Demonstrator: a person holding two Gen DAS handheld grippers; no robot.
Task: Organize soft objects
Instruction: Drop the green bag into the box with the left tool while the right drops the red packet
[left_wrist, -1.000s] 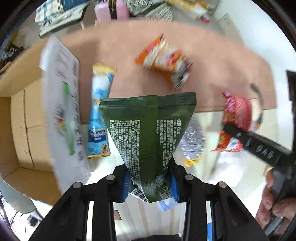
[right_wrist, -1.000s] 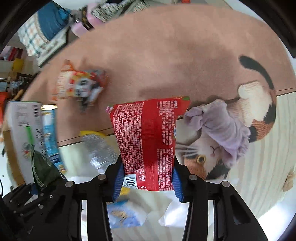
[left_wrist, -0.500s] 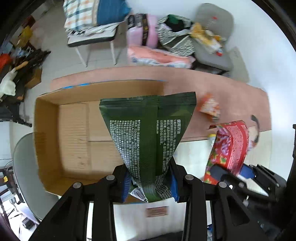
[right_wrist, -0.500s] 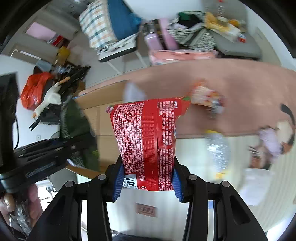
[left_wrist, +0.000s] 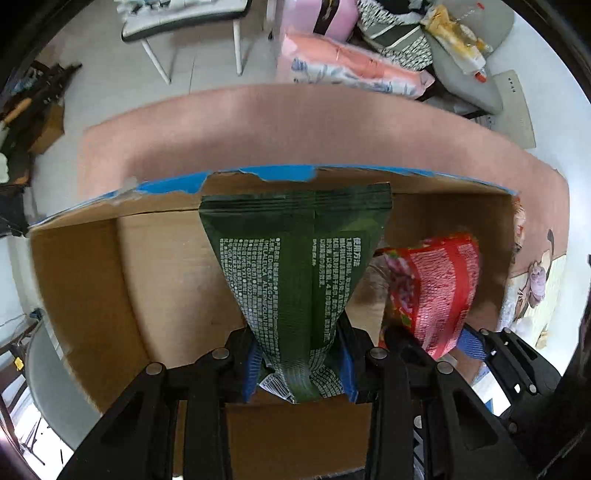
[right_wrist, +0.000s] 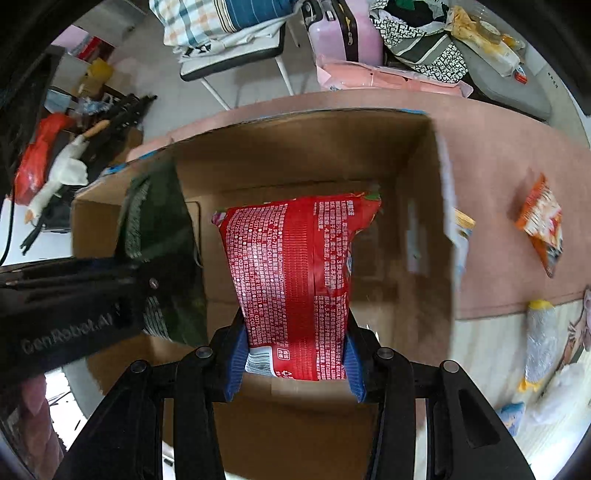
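My left gripper (left_wrist: 301, 363) is shut on a dark green soft pack (left_wrist: 295, 258) with white print, held over the open cardboard box (left_wrist: 162, 273). My right gripper (right_wrist: 295, 363) is shut on a red soft pack (right_wrist: 295, 273), also above the box (right_wrist: 413, 206). In the left wrist view the red pack (left_wrist: 436, 291) hangs to the right of the green one. From the right wrist the green pack (right_wrist: 162, 236) and the left gripper's black body show at the left. The box floor below both packs is bare cardboard.
The box stands on a pink rug (left_wrist: 295, 122). An orange snack bag (right_wrist: 543, 229), a silvery pack (right_wrist: 541, 339) and a blue pack (right_wrist: 511, 413) lie on the floor right of the box. A chair, a pink suitcase (right_wrist: 343, 37) and piled textiles sit behind.
Both grippers have swung left from above the rug and the scattered packs to above the open box, each keeping its pack. The box now fills both views.
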